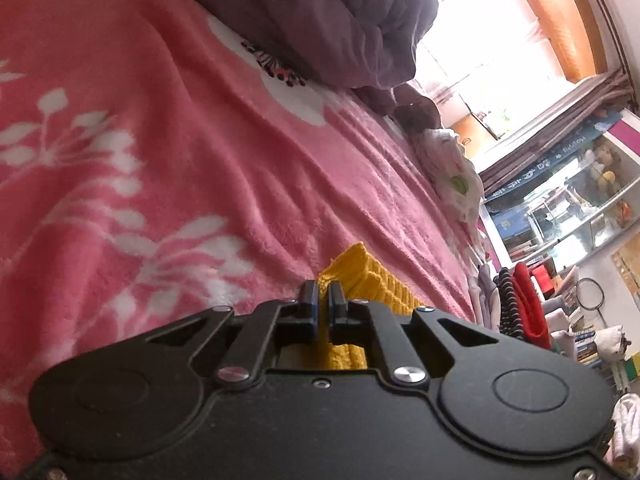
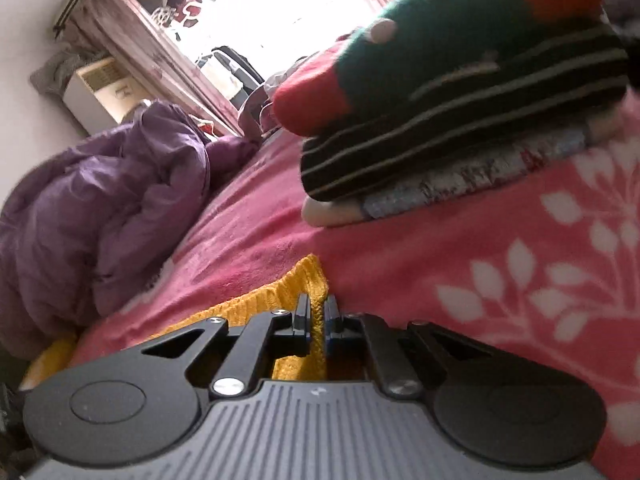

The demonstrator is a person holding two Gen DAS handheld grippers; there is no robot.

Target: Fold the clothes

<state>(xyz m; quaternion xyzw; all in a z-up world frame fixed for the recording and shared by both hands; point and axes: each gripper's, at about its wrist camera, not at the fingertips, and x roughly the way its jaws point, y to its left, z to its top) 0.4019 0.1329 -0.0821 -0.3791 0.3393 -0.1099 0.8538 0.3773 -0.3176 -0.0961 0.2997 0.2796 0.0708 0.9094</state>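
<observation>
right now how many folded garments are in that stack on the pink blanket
4 visible: the red-and-green knit on top, the black striped one under it, a pale patterned one below, a white one at the bottom. More may be hidden behind.

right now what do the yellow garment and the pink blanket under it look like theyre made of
Yellow garment: looks like knitted yarn, matt, with raised ribbed rows; wool or acrylic, I cannot tell.
Pink blanket: looks like plush fleece, with a soft fuzzy nap, shallow wrinkles and a white leaf print; probably synthetic.

A purple quilt [image 2: 100, 200] lies bunched on the pink floral blanket [image 1: 160, 160].
</observation>
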